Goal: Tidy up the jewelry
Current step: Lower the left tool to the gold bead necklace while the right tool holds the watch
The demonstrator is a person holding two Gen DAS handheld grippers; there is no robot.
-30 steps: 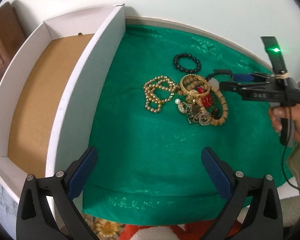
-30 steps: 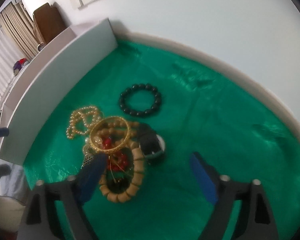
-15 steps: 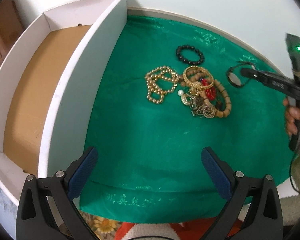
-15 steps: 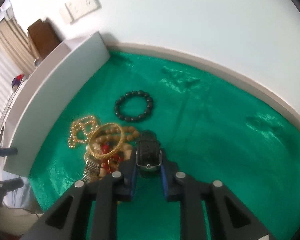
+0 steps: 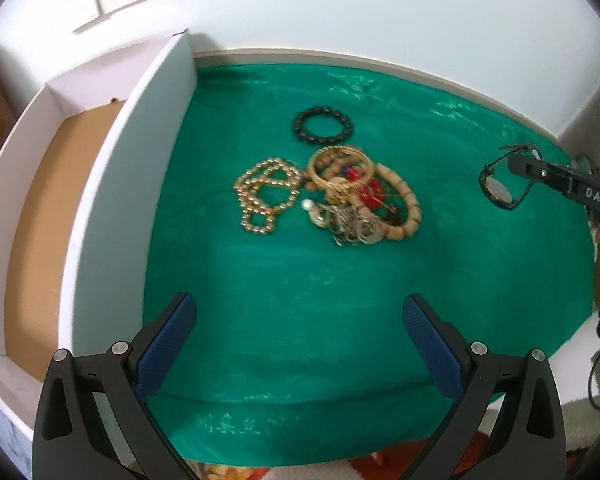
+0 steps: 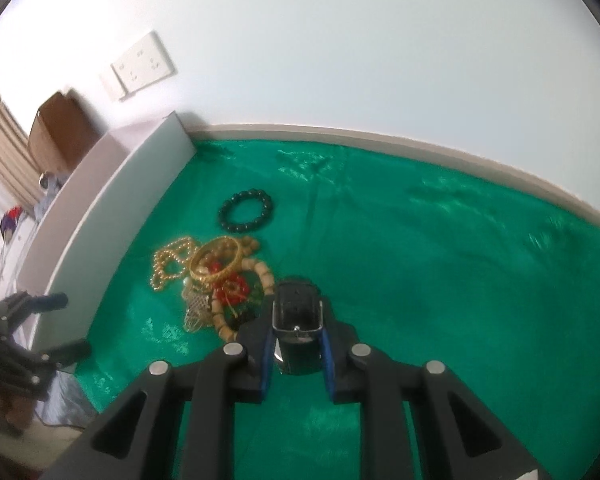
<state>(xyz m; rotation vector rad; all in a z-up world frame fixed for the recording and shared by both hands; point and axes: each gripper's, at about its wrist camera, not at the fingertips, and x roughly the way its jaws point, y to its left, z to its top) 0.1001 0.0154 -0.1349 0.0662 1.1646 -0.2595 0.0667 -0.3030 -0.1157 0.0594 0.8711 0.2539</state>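
The right gripper (image 6: 297, 340) had just closed and clamped the black watch (image 6: 296, 320), clear of the jewelry pile (image 5: 332, 196). The left gripper (image 5: 300, 344) hung wide open above the green cloth (image 5: 300, 300).

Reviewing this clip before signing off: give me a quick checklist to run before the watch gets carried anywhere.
1. Right gripper shut on the watch: ok.
2. Watch lifted clear of the jewelry pile: ok.
3. Watch strap free of other pieces: ok, nothing trails.
4. Left gripper open and empty over the green cloth: ok.
5. White box has room on its brown floor: ok.
6. Grip firm enough for carrying: cannot tell.
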